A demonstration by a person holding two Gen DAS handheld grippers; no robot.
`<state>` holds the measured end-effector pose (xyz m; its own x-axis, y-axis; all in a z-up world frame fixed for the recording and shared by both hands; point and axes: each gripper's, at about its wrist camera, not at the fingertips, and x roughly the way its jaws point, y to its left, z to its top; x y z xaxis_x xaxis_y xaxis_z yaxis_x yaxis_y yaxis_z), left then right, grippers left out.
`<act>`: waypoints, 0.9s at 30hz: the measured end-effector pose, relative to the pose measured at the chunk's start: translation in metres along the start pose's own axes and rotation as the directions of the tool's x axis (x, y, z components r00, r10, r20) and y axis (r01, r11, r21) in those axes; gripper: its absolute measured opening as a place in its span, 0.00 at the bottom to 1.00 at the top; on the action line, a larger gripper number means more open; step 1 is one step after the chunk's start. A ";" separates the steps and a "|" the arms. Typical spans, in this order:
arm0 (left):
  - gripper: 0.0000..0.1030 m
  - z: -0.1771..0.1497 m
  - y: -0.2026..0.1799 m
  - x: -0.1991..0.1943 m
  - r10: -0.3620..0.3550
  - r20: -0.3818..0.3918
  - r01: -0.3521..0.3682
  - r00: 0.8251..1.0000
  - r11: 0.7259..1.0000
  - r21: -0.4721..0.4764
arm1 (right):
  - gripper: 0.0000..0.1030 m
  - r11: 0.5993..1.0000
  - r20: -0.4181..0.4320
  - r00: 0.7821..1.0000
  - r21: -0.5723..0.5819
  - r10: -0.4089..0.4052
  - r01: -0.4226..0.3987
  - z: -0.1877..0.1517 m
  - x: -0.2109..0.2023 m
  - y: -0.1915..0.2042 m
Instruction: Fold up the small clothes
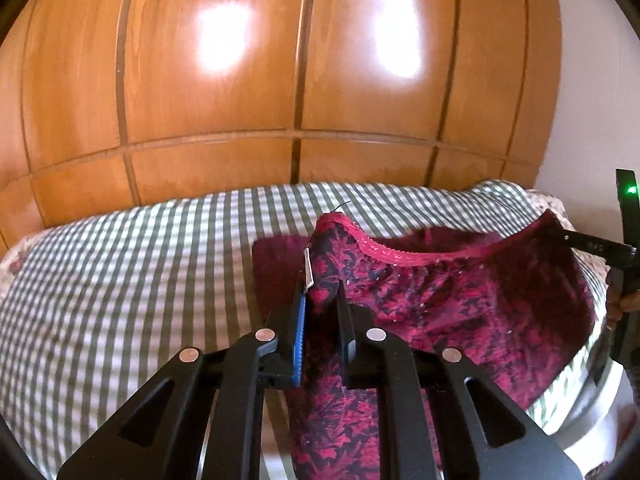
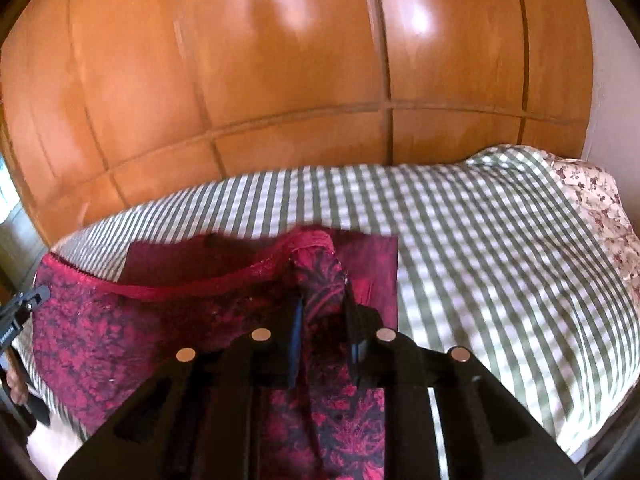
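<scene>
A small red garment with a dark floral pattern (image 1: 460,304) hangs stretched between my two grippers, just above the bed. Its pink lace waistband (image 1: 384,250) runs along the top edge. My left gripper (image 1: 322,284) is shut on the garment's left corner, by a small white tag (image 1: 308,276). My right gripper (image 2: 322,300) is shut on the opposite corner of the garment (image 2: 120,340). In the left wrist view the right gripper (image 1: 592,246) shows at the far right edge. In the right wrist view the left gripper (image 2: 24,304) shows at the far left edge.
A bed with a green and white checked cover (image 1: 140,264) lies under the garment. A plain dark red cloth (image 2: 376,264) lies flat on it behind the garment. A floral pillow (image 2: 592,196) sits at the right. A wooden panelled wardrobe (image 1: 280,80) stands behind the bed.
</scene>
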<state>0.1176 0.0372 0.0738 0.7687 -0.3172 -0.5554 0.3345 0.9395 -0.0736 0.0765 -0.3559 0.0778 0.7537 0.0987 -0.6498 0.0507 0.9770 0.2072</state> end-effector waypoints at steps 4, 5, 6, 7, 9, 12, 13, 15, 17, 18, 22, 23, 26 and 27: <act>0.11 0.029 0.008 0.035 0.035 -0.001 -0.035 0.999 0.999 -0.027 | 0.16 1.000 0.014 1.000 0.030 -0.010 0.009 0.034 0.030 -0.008; 0.11 0.034 0.009 0.042 0.039 -0.003 -0.039 0.999 0.998 -0.039 | 0.16 0.999 0.015 1.000 0.030 -0.019 0.018 0.042 0.040 -0.008; 0.11 0.041 0.010 0.054 0.053 -0.007 -0.053 0.999 0.998 -0.041 | 0.16 0.999 0.019 0.999 0.017 -0.038 0.038 0.048 0.049 -0.006; 0.11 0.045 0.011 0.064 0.069 -0.011 -0.069 0.998 0.997 -0.039 | 0.16 0.998 0.019 0.998 0.009 -0.060 0.060 0.052 0.060 -0.004; 0.11 0.050 0.013 0.088 0.096 -0.036 -0.098 0.995 0.994 -0.043 | 0.16 0.996 0.006 0.996 0.002 -0.092 0.092 0.057 0.082 -0.004; 0.11 0.049 0.018 0.129 0.151 -0.101 -0.156 0.983 0.987 -0.039 | 0.16 0.990 -0.047 0.989 -0.005 -0.142 0.142 0.055 0.121 -0.007; 0.11 0.045 0.023 0.144 0.154 -0.138 -0.163 0.978 0.985 -0.057 | 0.16 0.985 -0.077 0.982 -0.015 -0.171 0.170 0.051 0.138 -0.008; 0.12 0.035 0.030 0.170 0.161 -0.205 -0.179 0.965 0.981 -0.077 | 0.16 0.980 -0.127 0.971 -0.023 -0.201 0.200 0.041 0.163 -0.013; 0.18 0.024 0.034 0.187 0.159 -0.257 -0.184 0.953 0.980 -0.076 | 0.17 0.978 -0.184 0.960 -0.023 -0.210 0.210 0.031 0.181 -0.017; 0.24 0.021 0.035 0.189 0.155 -0.260 -0.182 0.953 0.980 -0.080 | 0.21 0.976 -0.191 0.958 -0.026 -0.216 0.215 0.028 0.185 -0.018; 0.67 0.016 0.051 0.166 0.127 -0.231 -0.170 0.965 0.969 -0.177 | 0.47 0.981 -0.180 0.965 0.002 -0.190 0.193 0.032 0.172 -0.023; 0.67 0.014 0.055 0.161 0.112 -0.226 -0.159 0.968 0.967 -0.201 | 0.49 0.984 -0.182 0.969 0.020 -0.169 0.175 0.032 0.164 -0.027; 0.67 -0.003 0.058 0.140 0.043 -0.232 -0.099 0.972 0.966 -0.238 | 0.61 0.990 -0.174 0.978 0.053 -0.116 0.127 0.028 0.136 -0.037; 0.67 -0.012 0.056 0.128 0.023 -0.225 -0.078 0.974 0.968 -0.238 | 0.64 0.992 -0.169 0.981 0.064 -0.096 0.108 0.025 0.126 -0.040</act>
<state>0.2283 0.0512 -0.0113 0.6340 -0.2579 -0.7290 0.1336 0.9651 -0.2253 0.1855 -0.3873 0.0058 0.6235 0.0351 -0.7811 0.1739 0.9678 0.1822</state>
